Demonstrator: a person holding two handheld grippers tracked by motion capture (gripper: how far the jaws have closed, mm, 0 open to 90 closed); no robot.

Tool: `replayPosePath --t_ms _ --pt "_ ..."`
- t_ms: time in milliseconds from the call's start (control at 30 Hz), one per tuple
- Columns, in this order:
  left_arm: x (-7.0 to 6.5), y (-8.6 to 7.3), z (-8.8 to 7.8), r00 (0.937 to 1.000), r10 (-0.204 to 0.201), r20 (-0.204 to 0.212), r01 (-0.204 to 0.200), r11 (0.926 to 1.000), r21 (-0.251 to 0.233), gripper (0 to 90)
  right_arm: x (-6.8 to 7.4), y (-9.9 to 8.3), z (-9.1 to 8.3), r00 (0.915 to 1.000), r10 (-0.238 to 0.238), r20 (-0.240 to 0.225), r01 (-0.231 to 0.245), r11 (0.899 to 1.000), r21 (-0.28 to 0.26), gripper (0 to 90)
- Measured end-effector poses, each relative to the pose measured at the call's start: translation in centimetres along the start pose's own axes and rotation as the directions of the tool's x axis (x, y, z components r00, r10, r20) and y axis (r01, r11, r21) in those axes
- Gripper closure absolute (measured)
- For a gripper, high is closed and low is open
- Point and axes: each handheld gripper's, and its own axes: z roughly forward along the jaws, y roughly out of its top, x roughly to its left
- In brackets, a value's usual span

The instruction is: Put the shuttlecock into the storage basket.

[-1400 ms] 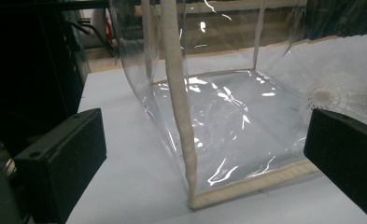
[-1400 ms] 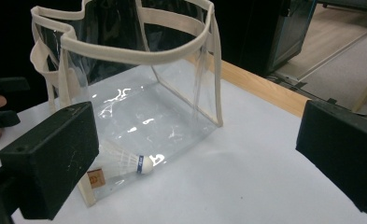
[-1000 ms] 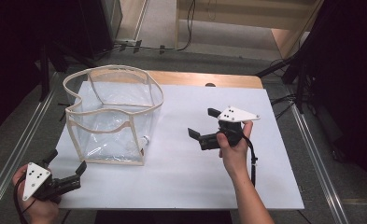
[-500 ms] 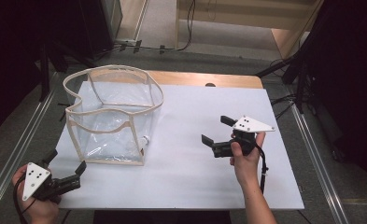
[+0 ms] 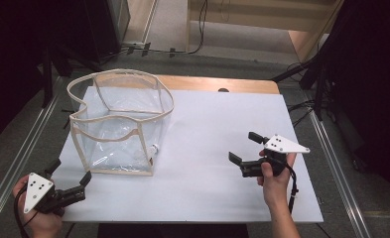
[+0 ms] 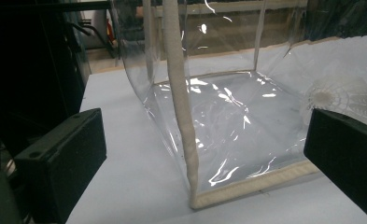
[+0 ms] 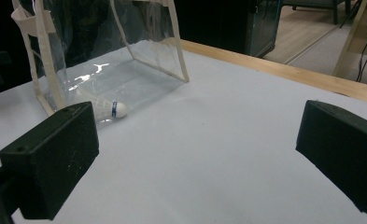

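On the white table (image 5: 207,129), at about ten o'clock from the middle, stands your clear plastic bag (image 5: 120,121) with its cream edges. It sits upright with its top open. A white shuttlecock (image 7: 110,109) lies on its side inside the bag, down at the corner nearest the middle of the table. Its round cork tip, with a blue band, points out toward your right gripper.

Your left gripper (image 5: 68,181) is at about seven o'clock, near the table's front left corner, just short of the bag. Its jaws are wide apart and hold nothing.

Your right gripper (image 5: 248,148) is at about four o'clock, well apart from the bag. Its jaws are spread wide too, with nothing between them.
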Motion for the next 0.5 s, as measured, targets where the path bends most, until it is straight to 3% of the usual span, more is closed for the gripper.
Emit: replayPosePath --t_ms 500 --pt "0.0 0.0 -0.2 1.0 -0.001 -0.001 0.001 1.0 -0.005 0.0 -1.5 -2.7 -2.6 0.9986 0.031 0.044 -0.031 1.0 0.002 0.0"
